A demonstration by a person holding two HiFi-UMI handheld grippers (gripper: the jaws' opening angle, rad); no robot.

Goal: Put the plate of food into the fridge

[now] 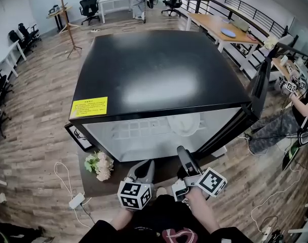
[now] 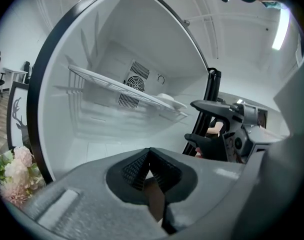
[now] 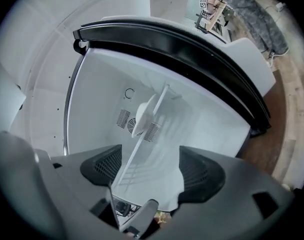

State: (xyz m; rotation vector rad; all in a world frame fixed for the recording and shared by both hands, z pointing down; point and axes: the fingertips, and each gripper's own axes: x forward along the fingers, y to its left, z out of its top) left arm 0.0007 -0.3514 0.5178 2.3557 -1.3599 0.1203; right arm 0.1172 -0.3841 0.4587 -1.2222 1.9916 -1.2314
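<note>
While the left gripper hung low before the open fridge, its jaws pressed together on nothing, the plate of food lay on the wire shelf inside the white compartment, so the placing itself looked done. To the right, the right gripper faced that shelf with jaws spread wide and nothing between them. What seemed left was shutting the door, which stood swung out at the far right.
</note>
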